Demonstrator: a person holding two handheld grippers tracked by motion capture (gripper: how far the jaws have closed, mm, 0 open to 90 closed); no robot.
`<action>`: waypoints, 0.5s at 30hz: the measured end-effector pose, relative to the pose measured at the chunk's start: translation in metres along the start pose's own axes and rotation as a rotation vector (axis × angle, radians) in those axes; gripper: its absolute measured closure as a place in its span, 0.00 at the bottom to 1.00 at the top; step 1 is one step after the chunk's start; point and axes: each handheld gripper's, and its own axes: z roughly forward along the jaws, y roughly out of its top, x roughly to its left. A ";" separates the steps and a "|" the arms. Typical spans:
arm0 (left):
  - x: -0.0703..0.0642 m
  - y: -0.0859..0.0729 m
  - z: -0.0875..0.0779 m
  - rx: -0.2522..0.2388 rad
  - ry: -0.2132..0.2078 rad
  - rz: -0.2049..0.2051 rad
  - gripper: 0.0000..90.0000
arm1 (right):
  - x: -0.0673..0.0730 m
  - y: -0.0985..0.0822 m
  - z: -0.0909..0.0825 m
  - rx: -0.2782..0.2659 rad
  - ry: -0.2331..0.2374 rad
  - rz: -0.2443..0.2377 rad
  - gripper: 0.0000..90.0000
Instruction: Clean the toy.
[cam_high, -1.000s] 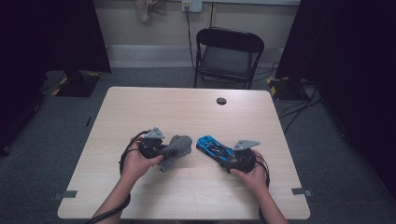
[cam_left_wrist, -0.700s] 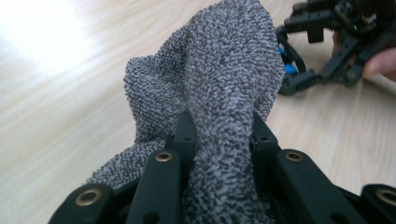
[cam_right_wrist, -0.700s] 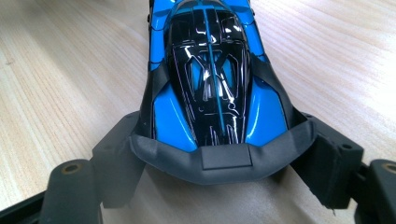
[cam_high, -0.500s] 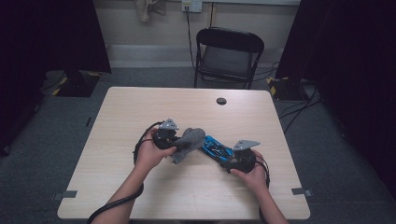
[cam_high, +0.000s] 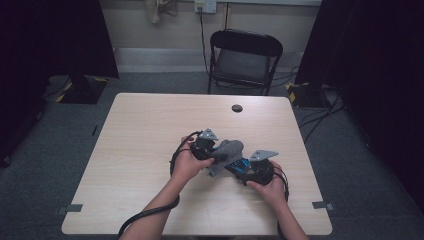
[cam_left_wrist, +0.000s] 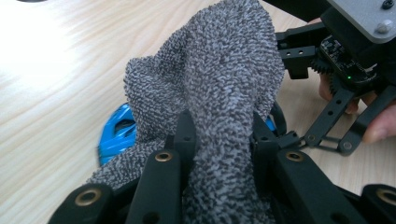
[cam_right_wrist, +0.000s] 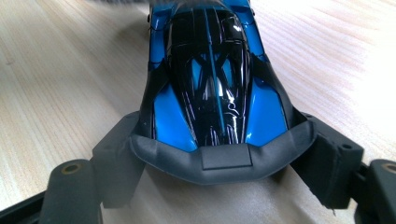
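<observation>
Two grippers meet near the middle of the surface (cam_high: 150, 130): the right gripper (cam_right_wrist: 210, 158) grasps a blue toy car (cam_right_wrist: 212, 79) by its rear end, jaws clamped on either side of the tail, wheels apparently on the wood. The left gripper (cam_left_wrist: 219, 140) is clenched on a grey cloth (cam_left_wrist: 210, 74), which bunches up between the jaws and drapes forward over the car's nose. From above, the cloth (cam_high: 227, 150) lies on the far end of the car (cam_high: 239, 166), just beside the right gripper (cam_high: 257, 170)

The step looks like wiping the car. To do it well, hold the car steady with the right hand and keep its grip firm, since the glossy shell could slip or swing under a sideways push. Draw the cloth along the body from nose toward tail in light strokes, pressing with the loose fold, not the hard jaw tips, so the paint is not scratched. Keep the cloth clear of the right jaws so it does not snag
</observation>
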 end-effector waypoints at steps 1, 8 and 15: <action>0.000 0.000 0.000 0.000 0.000 0.000 0.79 | 0.000 0.000 0.000 0.000 0.000 0.000 0.27; -0.018 0.004 0.025 0.007 -0.014 0.015 0.79 | 0.000 0.000 0.000 0.000 0.000 0.000 0.27; -0.029 0.008 0.040 0.001 -0.030 0.011 0.79 | 0.000 0.000 0.000 0.001 -0.001 0.002 0.27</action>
